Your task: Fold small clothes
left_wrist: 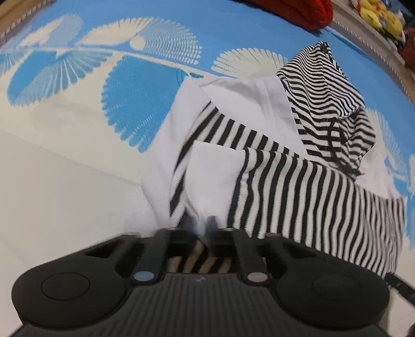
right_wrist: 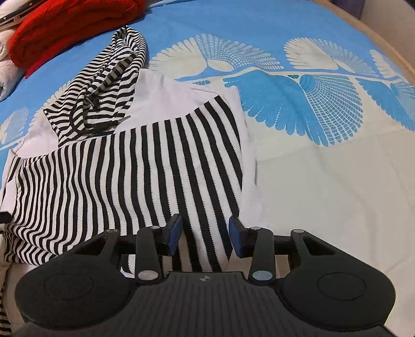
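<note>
A small black-and-white striped hoodie with white panels [left_wrist: 298, 186] lies on a blue and cream patterned sheet [left_wrist: 64, 145]. Its striped hood [left_wrist: 324, 98] is bunched at the far end. My left gripper [left_wrist: 199, 223] is blurred, its fingers close together on a white and striped fold near the hem. In the right wrist view the hoodie [right_wrist: 135, 166] lies spread, hood [right_wrist: 109, 85] at far left. My right gripper [right_wrist: 205, 233] is open, its blue pads either side of a striped edge of cloth.
A folded red garment [right_wrist: 70, 28] lies at the far edge of the sheet, also in the left wrist view [left_wrist: 308, 10]. Yellow soft toys [left_wrist: 381, 15] sit beyond the bed's edge. The patterned sheet [right_wrist: 324, 181] stretches to the right.
</note>
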